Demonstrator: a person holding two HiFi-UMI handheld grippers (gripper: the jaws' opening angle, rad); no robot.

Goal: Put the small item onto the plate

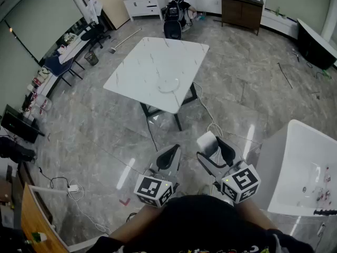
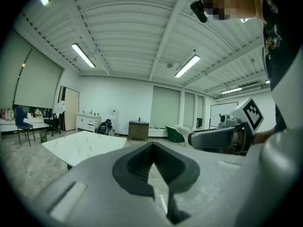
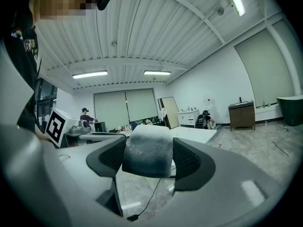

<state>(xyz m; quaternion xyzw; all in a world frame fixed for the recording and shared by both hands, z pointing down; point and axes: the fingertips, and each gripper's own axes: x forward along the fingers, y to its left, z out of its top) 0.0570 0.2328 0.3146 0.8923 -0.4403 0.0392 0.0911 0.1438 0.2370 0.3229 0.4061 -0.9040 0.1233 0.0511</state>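
In the head view my right gripper (image 1: 214, 145) is shut on a small pale grey block (image 1: 206, 142), held over the floor close to my body. The right gripper view shows that block (image 3: 147, 156) wedged between the two dark pads. My left gripper (image 1: 172, 151) hangs beside it, jaws closed together with nothing between them; in the left gripper view (image 2: 152, 150) the tips meet. A white plate (image 1: 169, 85) lies near the front corner of the white table (image 1: 152, 62), well ahead of both grippers.
Grey marble floor lies between me and the table, with cables (image 1: 210, 121) running across it. A white tub (image 1: 300, 165) stands at my right. A person (image 1: 176, 10) crouches behind the table near cabinets (image 1: 241, 7). Office chairs (image 1: 59, 67) line the left wall.
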